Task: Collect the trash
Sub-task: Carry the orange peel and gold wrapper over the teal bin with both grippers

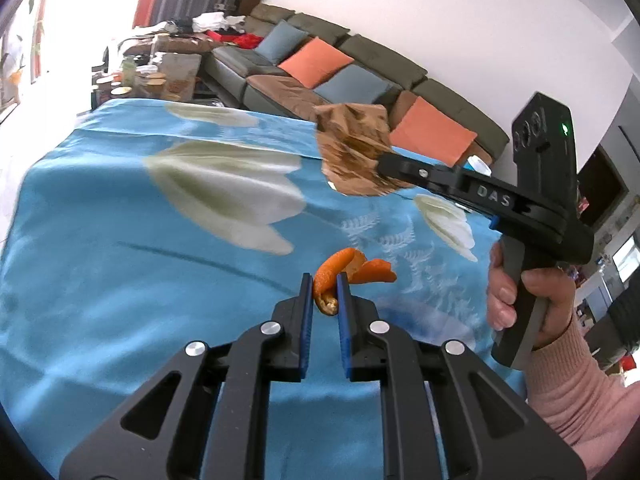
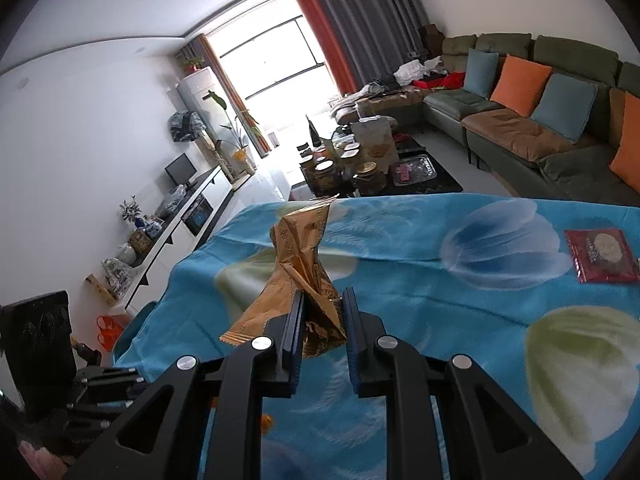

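My left gripper is shut on an orange peel and holds it above the blue flowered tablecloth. My right gripper is shut on a crumpled brown wrapper and holds it in the air over the cloth. In the left wrist view the right gripper shows at the upper right, with the wrapper in its fingers. A red snack packet lies flat on the cloth at the right.
A sofa with orange and blue cushions stands beyond the table. A low table full of jars stands past the far edge. A white cabinet runs along the left wall. The left gripper's body shows at lower left.
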A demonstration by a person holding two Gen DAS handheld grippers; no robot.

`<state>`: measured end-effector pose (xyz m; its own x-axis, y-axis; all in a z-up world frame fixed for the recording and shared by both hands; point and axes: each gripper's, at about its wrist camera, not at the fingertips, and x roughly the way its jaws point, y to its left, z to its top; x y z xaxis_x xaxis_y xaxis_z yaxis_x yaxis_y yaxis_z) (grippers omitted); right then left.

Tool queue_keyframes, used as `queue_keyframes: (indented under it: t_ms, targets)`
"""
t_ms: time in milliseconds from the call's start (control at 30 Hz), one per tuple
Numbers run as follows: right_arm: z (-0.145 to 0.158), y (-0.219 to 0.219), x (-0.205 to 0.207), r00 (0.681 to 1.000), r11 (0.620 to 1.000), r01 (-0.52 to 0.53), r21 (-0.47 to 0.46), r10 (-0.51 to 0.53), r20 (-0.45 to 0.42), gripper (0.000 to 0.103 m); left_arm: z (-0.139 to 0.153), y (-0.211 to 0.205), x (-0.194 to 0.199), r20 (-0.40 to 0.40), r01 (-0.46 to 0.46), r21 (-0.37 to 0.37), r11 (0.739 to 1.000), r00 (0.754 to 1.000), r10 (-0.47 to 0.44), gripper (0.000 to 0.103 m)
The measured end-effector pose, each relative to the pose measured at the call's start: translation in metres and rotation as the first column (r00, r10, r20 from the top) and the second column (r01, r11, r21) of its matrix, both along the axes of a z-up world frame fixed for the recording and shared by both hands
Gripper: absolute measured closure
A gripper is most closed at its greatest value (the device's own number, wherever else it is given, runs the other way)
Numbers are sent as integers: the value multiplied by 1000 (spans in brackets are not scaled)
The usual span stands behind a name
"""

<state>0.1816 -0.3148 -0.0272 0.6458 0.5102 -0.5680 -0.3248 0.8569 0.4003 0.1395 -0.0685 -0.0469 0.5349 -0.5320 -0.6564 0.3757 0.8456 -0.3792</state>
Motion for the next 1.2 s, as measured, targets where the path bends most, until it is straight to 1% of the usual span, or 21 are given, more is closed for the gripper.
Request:
queue_keyframes:
  t_ms: [267, 433, 633, 800, 1200]
  targets:
    - [2, 26, -30, 999, 999, -43, 4, 43, 24, 86, 4, 43, -27, 19, -93, 15, 996, 995, 93, 91]
    - [5, 44, -43, 996, 997, -75, 0, 75, 38, 86, 4, 68, -42, 20, -158, 11, 987, 987, 158, 91]
    - [0, 61, -52, 993, 994, -113, 5, 113, 24, 86, 1, 89, -55, 20, -218, -1, 976, 976, 218, 91]
    - [-3, 77, -60, 989, 990, -144, 4, 144, 14, 86, 0, 101, -63, 18, -247, -1, 969, 969, 247, 91]
    - [-1, 107, -72, 981, 981, -195, -8, 195, 22, 86, 1, 118, -78, 33, -297, 8, 955, 955, 296, 91]
